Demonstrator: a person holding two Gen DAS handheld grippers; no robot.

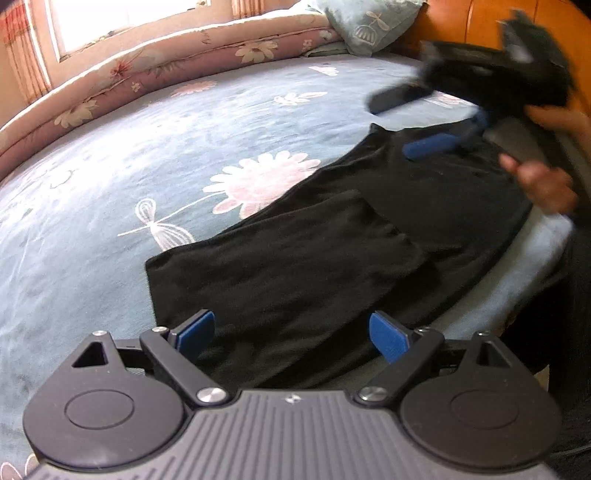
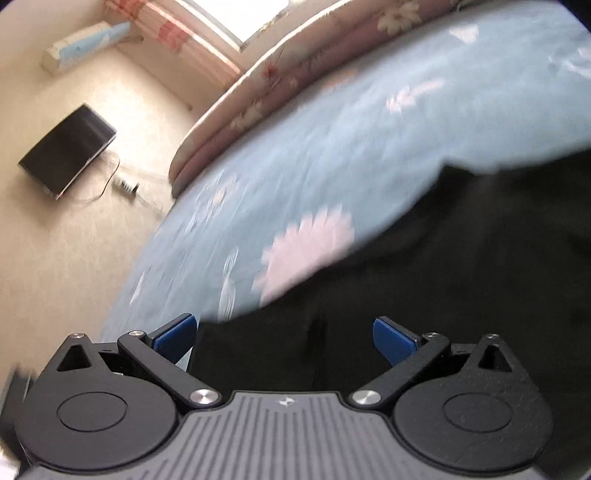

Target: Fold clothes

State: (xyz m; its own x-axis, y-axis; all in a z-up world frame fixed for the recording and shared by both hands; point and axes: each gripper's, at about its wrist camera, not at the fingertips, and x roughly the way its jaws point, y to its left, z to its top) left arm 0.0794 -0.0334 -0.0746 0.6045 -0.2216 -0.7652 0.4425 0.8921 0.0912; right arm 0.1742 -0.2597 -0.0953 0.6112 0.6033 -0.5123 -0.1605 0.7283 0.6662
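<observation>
A black garment (image 1: 332,240) lies flat on the blue flowered bedsheet (image 1: 147,147), folded lengthways with one flap laid over its middle. My left gripper (image 1: 291,332) hovers above its near end, open, nothing between the blue pads. In the left wrist view the right gripper (image 1: 402,125) hangs blurred over the garment's far end, held by a person's hand (image 1: 543,184), fingers apart and empty. The right wrist view is blurred: the right gripper (image 2: 284,339) stands open above the black garment (image 2: 424,277) and the bedsheet (image 2: 295,166).
A rolled pink flowered quilt (image 1: 166,66) runs along the bed's far side, with a blue pillow (image 1: 369,26) against the wooden headboard (image 1: 476,26). In the right wrist view a wall-mounted dark screen (image 2: 68,149), an air conditioner (image 2: 85,42) and a curtained window show.
</observation>
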